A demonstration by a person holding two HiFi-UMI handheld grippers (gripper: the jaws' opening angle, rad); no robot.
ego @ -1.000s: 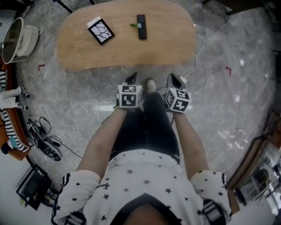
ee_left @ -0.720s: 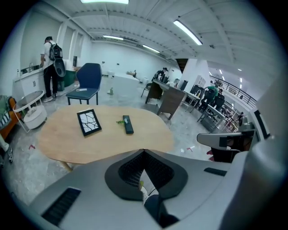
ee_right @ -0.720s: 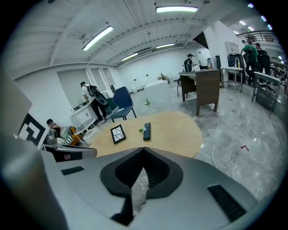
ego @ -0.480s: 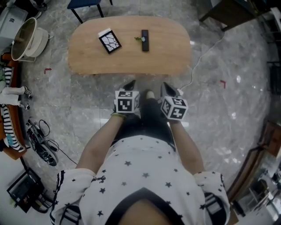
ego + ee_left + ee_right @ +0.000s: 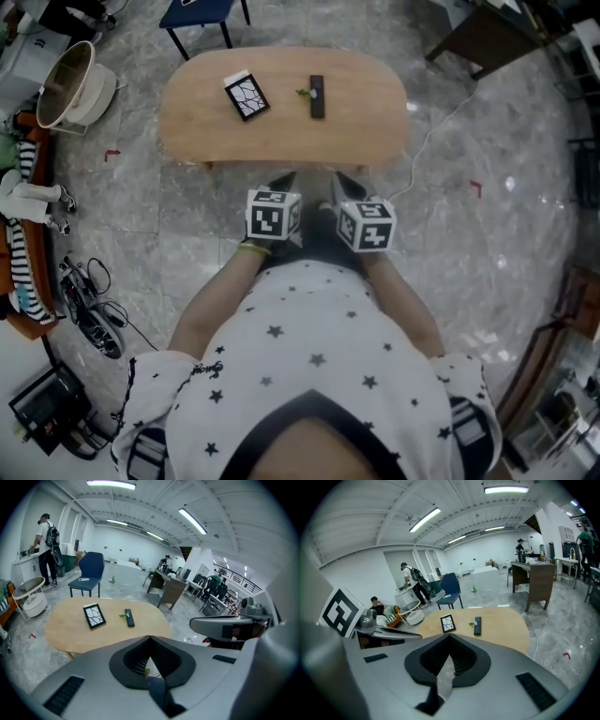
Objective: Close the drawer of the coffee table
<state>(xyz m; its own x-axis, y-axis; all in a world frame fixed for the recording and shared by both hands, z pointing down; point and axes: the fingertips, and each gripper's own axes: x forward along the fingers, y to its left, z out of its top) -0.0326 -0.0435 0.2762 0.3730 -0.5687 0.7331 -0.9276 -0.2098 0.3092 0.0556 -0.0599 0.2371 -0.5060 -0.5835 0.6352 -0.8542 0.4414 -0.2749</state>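
Jaws clenched on both sides, tip pressed to tip, no object in either grip. The left gripper (image 5: 283, 178) and the right gripper (image 5: 339, 180) hang side by side in front of the person's body, each with its marker cube on top, both angled downward toward the near edge of the coffee table (image 5: 281, 136).

From the head view that coffee table is a long oval of light wood on a grey marbled floor (image 5: 525, 197), just ahead of the two grippers and not touched by either. Its drawer can't be picked out from above; the near rim of the tabletop reads as one smooth curve.

On the tabletop, a black-framed panel (image 5: 247, 96) with a white crackle pattern lies left of centre, turned at a slant. Well apart from it to the right, a black remote (image 5: 317, 97) lies lengthwise, with a small green thing (image 5: 303, 93) just beside its left edge.

Beyond the far side stands a blue chair (image 5: 197, 11). A white cable (image 5: 441, 122) trails over the floor from the table's right end.
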